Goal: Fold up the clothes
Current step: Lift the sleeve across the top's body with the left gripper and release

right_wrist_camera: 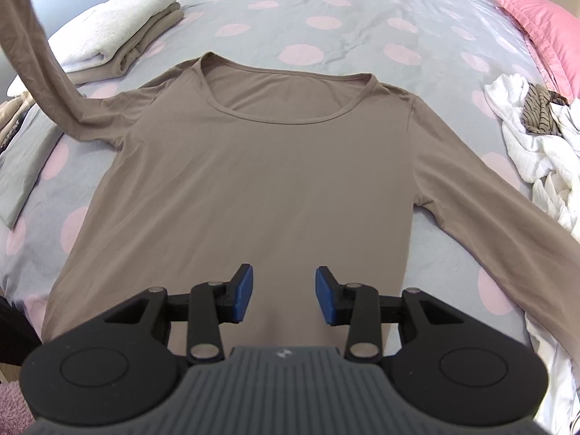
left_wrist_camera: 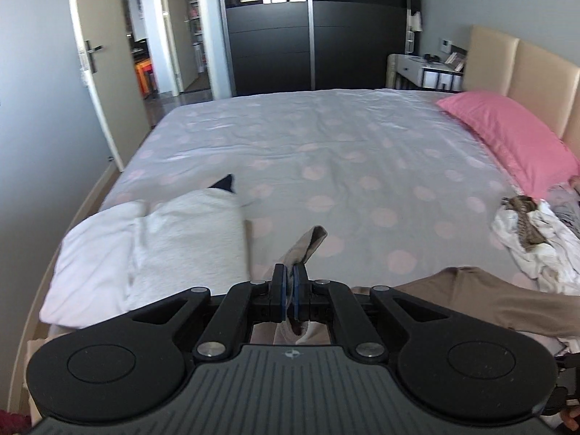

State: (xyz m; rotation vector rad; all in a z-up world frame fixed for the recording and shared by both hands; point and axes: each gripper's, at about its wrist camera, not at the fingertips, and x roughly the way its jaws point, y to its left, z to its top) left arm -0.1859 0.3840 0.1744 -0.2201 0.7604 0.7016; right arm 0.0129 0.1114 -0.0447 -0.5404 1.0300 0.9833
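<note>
A taupe long-sleeved top (right_wrist_camera: 275, 166) is lying flat and face up on the bed (right_wrist_camera: 326, 11), neckline away from the right wrist camera, body spread smooth over the grey sheet with pink dots. Its sleeve on the right of that view (right_wrist_camera: 507, 239) is stretching out along the sheet toward the near edge. The other sleeve (right_wrist_camera: 40, 72) is rising off the bed at the shoulder and running up out of the top left corner of that view.

The left gripper (left_wrist_camera: 290, 282) is pinching the cuff (left_wrist_camera: 308, 244) of that raised sleeve: its blue pads are pressed together on the fabric, with the cuff end poking out beyond the fingertips and more cloth hanging behind them. The right gripper (right_wrist_camera: 284, 297) is hovering above the lower body of the top with its jaws standing partly apart and nothing between them; whether the tips are touching the cloth cannot be told.

At the far left of the bed a stack of folded clothes (right_wrist_camera: 119, 32) is sitting, a white fleecy piece on top of beige ones. On the right a loose heap of white and striped laundry (right_wrist_camera: 536, 137) is lying near a pink pillow (right_wrist_camera: 543, 25). No basket or other container is showing in either view.
</note>
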